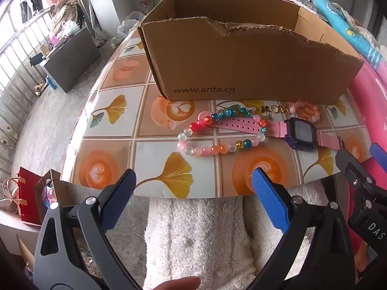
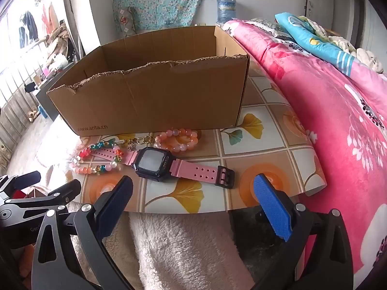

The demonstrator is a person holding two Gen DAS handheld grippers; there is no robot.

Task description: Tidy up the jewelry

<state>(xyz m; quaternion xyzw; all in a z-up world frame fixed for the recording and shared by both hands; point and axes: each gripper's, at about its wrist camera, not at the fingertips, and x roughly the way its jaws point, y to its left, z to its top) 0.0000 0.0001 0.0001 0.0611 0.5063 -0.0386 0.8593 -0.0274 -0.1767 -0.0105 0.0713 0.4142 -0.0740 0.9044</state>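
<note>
Both grippers are being held spread wide and empty over the near edge of the table (image 1: 116, 145), the left gripper (image 1: 193, 200) and right gripper (image 2: 193, 203) tilted down toward the jewelry, apparently readied for a first pick. The pink watch (image 2: 154, 162), a multicolored bead bracelet (image 1: 217, 133), a pink bead bracelet (image 2: 179, 140) and a gold chain (image 1: 273, 108) are lying bunched just in front of the cardboard box (image 1: 241, 67), which is probably being kept open as their destination.

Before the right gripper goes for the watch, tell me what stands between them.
Nothing visible does. The right gripper is open above the table's near edge, and only bare tabletop lies between it and the watch. The watch's far strap runs through the bead bracelet, so that may drag along.
</note>
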